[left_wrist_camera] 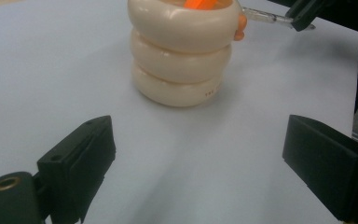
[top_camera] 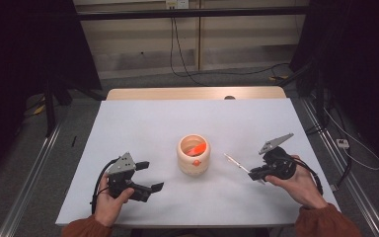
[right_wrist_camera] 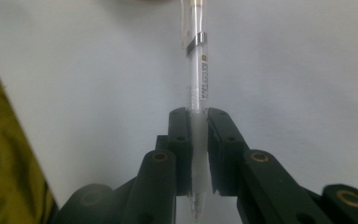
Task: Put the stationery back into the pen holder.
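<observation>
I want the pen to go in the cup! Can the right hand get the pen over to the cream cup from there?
Probably yes. The right gripper has its fingers shut on the pen, and just bare white table lies between it and the cream cup. The cup's top is open, with something orange inside.

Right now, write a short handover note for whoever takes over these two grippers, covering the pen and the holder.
Right gripper: jaws shut on the clear pen, held above the table, its far end pointing toward the cream ringed holder.
Left gripper: jaws open, nothing between them, near the table to the left of the holder.
Holder: upright at the middle of the white table, with an orange item already inside.
Done: the pen is gripped and off the table.
Left: probably carry the pen over the holder's mouth and drop it in; the left gripper could steady the holder.
</observation>
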`<action>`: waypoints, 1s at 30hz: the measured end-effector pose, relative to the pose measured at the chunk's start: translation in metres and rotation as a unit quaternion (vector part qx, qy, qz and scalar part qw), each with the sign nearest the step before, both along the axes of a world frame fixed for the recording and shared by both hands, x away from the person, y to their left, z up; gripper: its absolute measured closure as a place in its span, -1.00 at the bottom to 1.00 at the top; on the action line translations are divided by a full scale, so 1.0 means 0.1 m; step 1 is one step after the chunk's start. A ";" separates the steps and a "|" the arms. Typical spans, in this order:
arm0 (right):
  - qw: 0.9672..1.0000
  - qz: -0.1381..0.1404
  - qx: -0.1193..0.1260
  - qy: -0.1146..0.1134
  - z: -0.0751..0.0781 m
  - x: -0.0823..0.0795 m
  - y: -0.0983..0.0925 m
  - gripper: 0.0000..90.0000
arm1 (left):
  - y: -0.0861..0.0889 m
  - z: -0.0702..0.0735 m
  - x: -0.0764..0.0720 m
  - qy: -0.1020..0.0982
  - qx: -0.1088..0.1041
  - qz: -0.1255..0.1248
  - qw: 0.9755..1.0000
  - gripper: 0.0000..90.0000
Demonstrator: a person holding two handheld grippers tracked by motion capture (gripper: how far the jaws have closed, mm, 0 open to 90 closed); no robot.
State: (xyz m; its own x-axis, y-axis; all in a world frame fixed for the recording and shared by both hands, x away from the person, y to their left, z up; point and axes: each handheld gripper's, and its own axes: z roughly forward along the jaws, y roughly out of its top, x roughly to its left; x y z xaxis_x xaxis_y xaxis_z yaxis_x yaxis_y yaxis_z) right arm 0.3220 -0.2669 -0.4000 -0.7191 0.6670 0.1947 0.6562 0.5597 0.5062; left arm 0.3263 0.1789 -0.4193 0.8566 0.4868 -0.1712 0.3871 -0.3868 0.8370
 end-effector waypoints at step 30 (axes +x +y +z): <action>0.963 0.261 -0.060 -0.044 0.07 -0.17 1.04 0.79 | -0.57 0.17 -0.12 0.003 0.115 -0.147 0.982 -0.49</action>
